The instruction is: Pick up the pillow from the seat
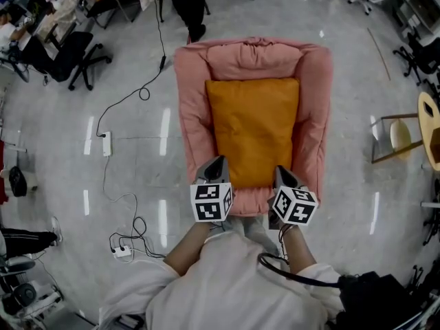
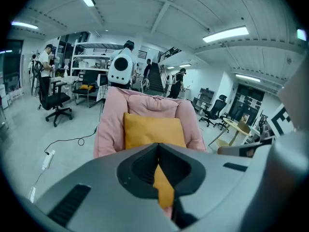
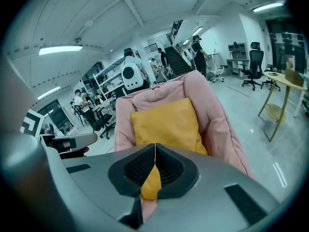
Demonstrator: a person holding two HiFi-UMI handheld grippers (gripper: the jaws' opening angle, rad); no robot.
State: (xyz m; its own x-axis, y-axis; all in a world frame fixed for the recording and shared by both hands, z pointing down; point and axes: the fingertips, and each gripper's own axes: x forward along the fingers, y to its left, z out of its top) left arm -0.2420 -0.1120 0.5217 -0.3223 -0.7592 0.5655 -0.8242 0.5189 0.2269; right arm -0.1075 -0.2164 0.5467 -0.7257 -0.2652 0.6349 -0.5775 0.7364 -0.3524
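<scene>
Person in a white shirt (image 1: 227,284); grey left tool (image 1: 218,162) and right tool (image 1: 281,172) carry black-and-white marker cubes (image 1: 211,201).

Your left claw (image 1: 218,162) and right claw (image 1: 282,172) are showing matt grey plastic shells, with finely ribbed black pads lining the jaws. Just ahead of both claws, the pillow (image 1: 253,129) is looking like matt woven cloth, smooth apart from a few soft creases. Around it, the seat (image 1: 192,115) is showing thick padded pink cloth, soft and puckered along the edge farthest from the claws. To either side of the claws, the floor (image 1: 137,136) is gleaming: hard, polished, throwing back streaks of light.
</scene>
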